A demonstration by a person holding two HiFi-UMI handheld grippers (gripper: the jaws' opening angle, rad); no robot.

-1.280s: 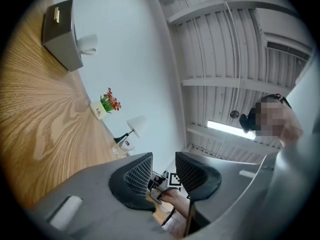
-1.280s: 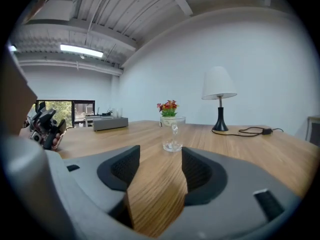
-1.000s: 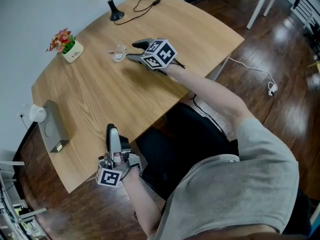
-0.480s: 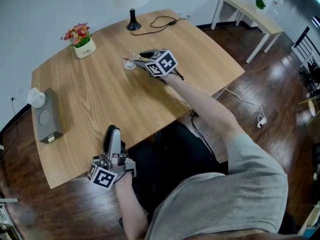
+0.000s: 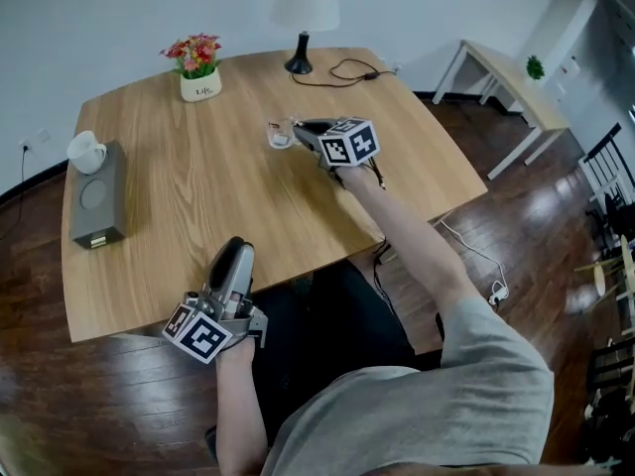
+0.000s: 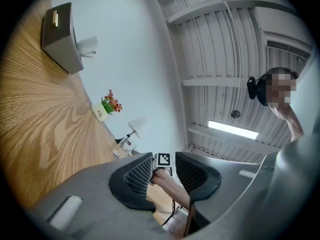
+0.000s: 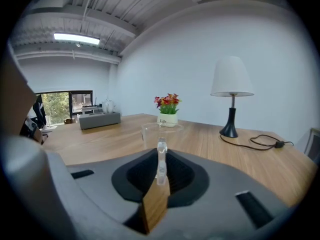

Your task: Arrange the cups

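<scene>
— Glass, clear and upright: one glass cup (image 5: 281,134) on the tabletop (image 5: 189,216), about one o'clock from the middle in the head view. Any more of them?

— None in view. One cup, two tongs. Beyond that, one lamp (image 5: 301,28), one flower pot (image 5: 199,87), one tissue box (image 5: 96,201) and one cable (image 5: 347,70).

— And the right tongs (image 5: 301,129)?

— Reaching in from four o'clock and pointing toward ten. Have just been closing, and now pinch a thin clear part of the cup. Handle or rim, hard to say which.

— Seen from those tongs (image 7: 161,161), where does the cup (image 7: 161,130) lie?

— Dead ahead at twelve o'clock, just past the tips and joined to the pinched piece. Long axis straight up. Probably needs a level wrist to lift without tipping.

— And the left tongs (image 5: 236,264)?

— Parked at the six o'clock edge of the tabletop, pointing toward twelve. Spread open in the left gripper view (image 6: 164,176), gripping nothing. Well apart from the cup, so the right hand is by far the nearer.

— Next step, at a guess?

— Likely a lift and carry with the right hand. No second cup to line up against, so no telling where to set it down.
</scene>
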